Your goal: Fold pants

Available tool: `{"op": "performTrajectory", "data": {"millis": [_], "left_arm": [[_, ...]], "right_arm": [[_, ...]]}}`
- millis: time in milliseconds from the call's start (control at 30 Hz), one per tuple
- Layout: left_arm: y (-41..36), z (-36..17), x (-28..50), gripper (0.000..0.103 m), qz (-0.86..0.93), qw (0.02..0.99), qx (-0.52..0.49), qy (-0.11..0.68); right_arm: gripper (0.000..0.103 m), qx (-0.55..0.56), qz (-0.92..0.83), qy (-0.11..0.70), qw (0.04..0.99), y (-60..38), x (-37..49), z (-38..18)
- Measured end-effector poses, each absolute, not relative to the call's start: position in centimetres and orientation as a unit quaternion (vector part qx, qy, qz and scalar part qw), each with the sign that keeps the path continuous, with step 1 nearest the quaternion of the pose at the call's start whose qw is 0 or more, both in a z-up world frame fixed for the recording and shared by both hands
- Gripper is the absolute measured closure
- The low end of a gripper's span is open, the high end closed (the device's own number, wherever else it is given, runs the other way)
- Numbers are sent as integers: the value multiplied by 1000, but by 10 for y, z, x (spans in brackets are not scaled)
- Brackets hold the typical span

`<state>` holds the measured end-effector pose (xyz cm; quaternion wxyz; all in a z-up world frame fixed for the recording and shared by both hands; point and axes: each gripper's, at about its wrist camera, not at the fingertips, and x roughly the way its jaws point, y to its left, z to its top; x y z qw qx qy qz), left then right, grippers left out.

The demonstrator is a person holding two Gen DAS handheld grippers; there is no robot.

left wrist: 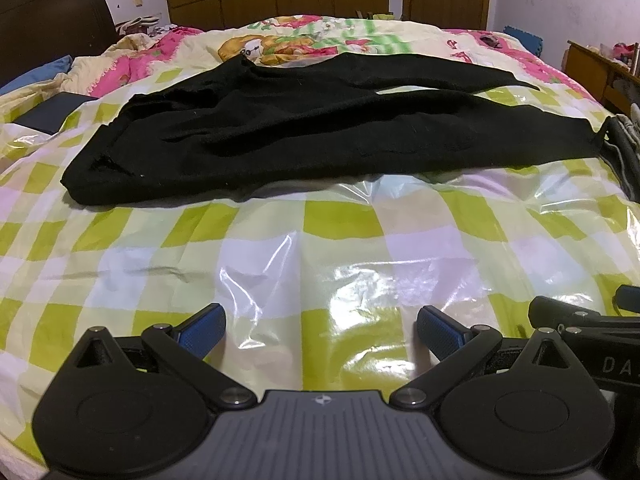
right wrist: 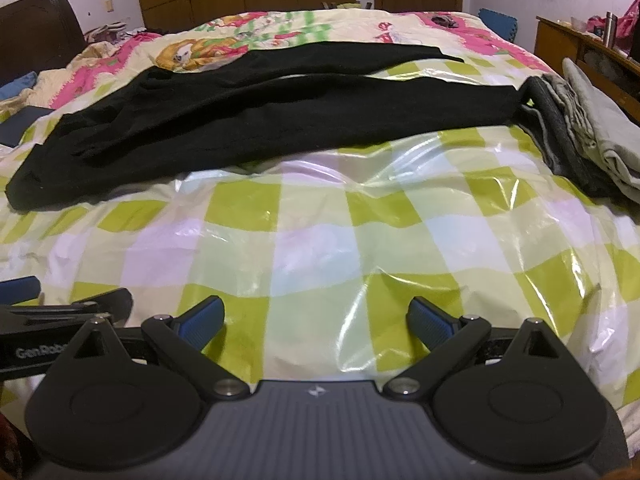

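Black pants [left wrist: 320, 128] lie spread flat across the bed, waist at the left, two legs running to the right; they also show in the right wrist view [right wrist: 260, 116]. My left gripper [left wrist: 320, 330] is open and empty, low over the checked sheet, well short of the pants. My right gripper [right wrist: 316, 322] is open and empty too, beside the left one and equally short of the pants. Part of the right gripper shows at the right edge of the left wrist view [left wrist: 592, 324], and part of the left gripper at the left edge of the right wrist view [right wrist: 60, 312].
A glossy green-and-white checked sheet [left wrist: 320, 248] covers the near bed. A stack of folded grey and beige clothes [right wrist: 580, 128] lies at the right by the pant cuffs. A dark flat object [left wrist: 52, 114] lies at the left. A wooden shelf [right wrist: 580, 48] stands at the right.
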<state>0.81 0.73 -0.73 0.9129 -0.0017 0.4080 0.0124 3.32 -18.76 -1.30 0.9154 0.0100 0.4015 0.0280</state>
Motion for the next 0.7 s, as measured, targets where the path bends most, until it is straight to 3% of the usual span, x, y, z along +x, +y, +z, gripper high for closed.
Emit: {"op": "performTrajectory", "data": {"millis": [700], "left_arm": [[46,-10,53,0,49,911,-26,409]], "right_arm": [[5,0,68,409,910,-146,97,-5]]}}
